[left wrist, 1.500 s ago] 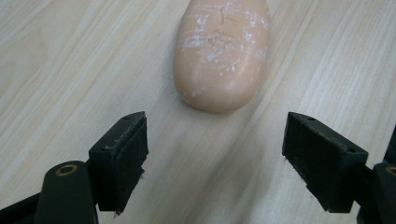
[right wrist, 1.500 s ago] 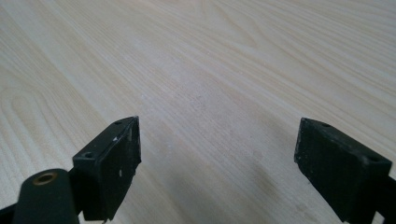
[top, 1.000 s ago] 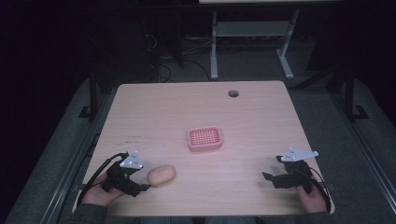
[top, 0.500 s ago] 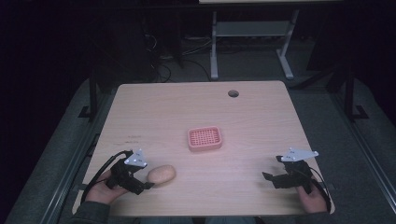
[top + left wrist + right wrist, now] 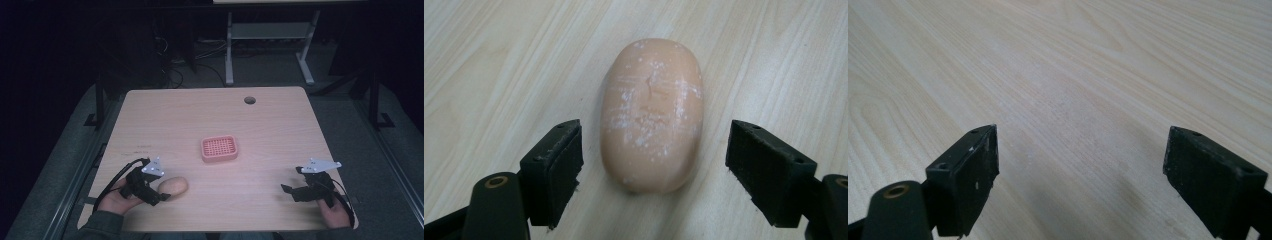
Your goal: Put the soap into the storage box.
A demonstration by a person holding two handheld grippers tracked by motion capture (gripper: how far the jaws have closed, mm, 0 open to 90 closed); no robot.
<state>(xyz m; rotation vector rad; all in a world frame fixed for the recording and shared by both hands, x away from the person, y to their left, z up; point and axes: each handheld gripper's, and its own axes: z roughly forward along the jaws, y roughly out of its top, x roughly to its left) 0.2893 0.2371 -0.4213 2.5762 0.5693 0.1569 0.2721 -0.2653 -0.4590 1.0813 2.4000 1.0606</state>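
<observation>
A tan oval bar of soap (image 5: 173, 186) (image 5: 651, 112) lies flat on the wooden table (image 5: 210, 120) near its front left. My left gripper (image 5: 161, 195) (image 5: 659, 170) is open, its two jaws straddling the near end of the soap without touching it. A pink soap dish (image 5: 219, 148) with a perforated top sits in the middle of the table. My right gripper (image 5: 289, 192) (image 5: 1083, 175) rests open near the front right corner, nothing but bare wood between its jaws.
A round cable hole (image 5: 249, 100) is in the table near its far edge. Beyond the table stands a grey metal frame (image 5: 265, 35) on a dark floor. Cables trail from both grippers toward the front edge.
My left gripper has crept forward to the right, so its jaws now stand around the near end of the soap. The right gripper has stayed put.
</observation>
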